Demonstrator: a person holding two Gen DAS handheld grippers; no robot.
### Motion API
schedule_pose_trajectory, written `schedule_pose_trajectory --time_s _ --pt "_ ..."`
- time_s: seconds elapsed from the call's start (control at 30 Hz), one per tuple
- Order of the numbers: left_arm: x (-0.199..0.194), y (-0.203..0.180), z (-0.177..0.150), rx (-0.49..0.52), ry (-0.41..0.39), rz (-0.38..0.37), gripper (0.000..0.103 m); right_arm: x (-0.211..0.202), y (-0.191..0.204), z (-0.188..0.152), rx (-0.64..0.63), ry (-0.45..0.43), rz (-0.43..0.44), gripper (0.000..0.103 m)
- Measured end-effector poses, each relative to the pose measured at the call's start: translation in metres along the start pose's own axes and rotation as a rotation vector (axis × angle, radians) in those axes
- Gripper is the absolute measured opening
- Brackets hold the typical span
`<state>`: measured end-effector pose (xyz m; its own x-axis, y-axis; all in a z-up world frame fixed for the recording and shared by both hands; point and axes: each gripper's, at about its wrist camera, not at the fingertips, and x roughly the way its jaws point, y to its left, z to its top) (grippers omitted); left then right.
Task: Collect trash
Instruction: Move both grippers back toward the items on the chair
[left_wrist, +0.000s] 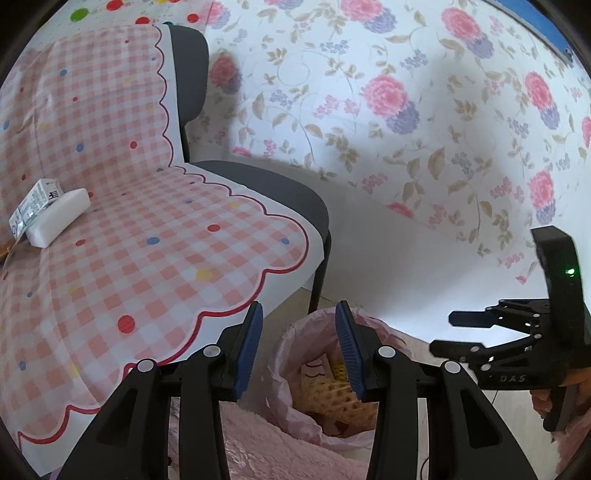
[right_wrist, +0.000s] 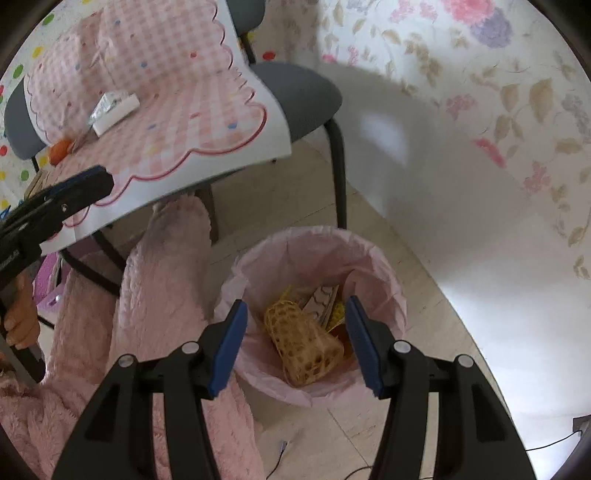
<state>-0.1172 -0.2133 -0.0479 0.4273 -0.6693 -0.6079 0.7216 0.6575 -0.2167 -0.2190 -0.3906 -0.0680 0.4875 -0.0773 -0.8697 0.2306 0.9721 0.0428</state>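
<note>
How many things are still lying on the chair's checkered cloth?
3 that I can see: a white block, a small printed carton leaning against it, and an orange scrap near the cloth's edge. The left gripper may hide more.

The left gripper (left_wrist: 299, 350) points forward and slightly down, jaws apart, nothing between its pads. The right gripper (right_wrist: 295, 343) tilts steeply down, jaws parted and empty. In the right view, a hand (right_wrist: 20, 321) at 9 o'clock grips the left gripper's handle.
</note>
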Motion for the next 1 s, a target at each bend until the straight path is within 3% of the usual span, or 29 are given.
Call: schedule_pose_trajectory --time_s 0.23,0.43,0.53,0.63,0.73,0.87,1.0 --pt "-0.012 0.007 0.003 -0.003 -0.014 0.048 0.043 -0.023 0.011 0.011 -0.008 -0.129 0.016 0.054" --pt "-0.043 0.036 0.002 -0.046 -0.035 0.178 0.052 -0.038 0.026 0.032 -0.027 -0.258 0.072 0.054" --pt "-0.062 0.06 0.001 -0.095 -0.045 0.244 0.062 -0.04 0.036 0.046 -0.034 -0.319 0.113 0.054" --pt "-0.083 0.085 0.001 -0.142 -0.065 0.325 0.063 -0.039 0.05 0.061 -0.053 -0.362 0.151 0.054" --pt "-0.1 0.109 0.002 -0.196 -0.082 0.404 0.063 -0.037 0.071 0.08 -0.091 -0.397 0.188 0.045" --pt "-0.121 0.14 0.003 -0.252 -0.102 0.492 0.064 -0.03 0.096 0.1 -0.132 -0.422 0.224 0.019" --pt "-0.136 0.168 0.005 -0.296 -0.107 0.57 0.073 -0.019 0.12 0.123 -0.16 -0.429 0.273 0.017"
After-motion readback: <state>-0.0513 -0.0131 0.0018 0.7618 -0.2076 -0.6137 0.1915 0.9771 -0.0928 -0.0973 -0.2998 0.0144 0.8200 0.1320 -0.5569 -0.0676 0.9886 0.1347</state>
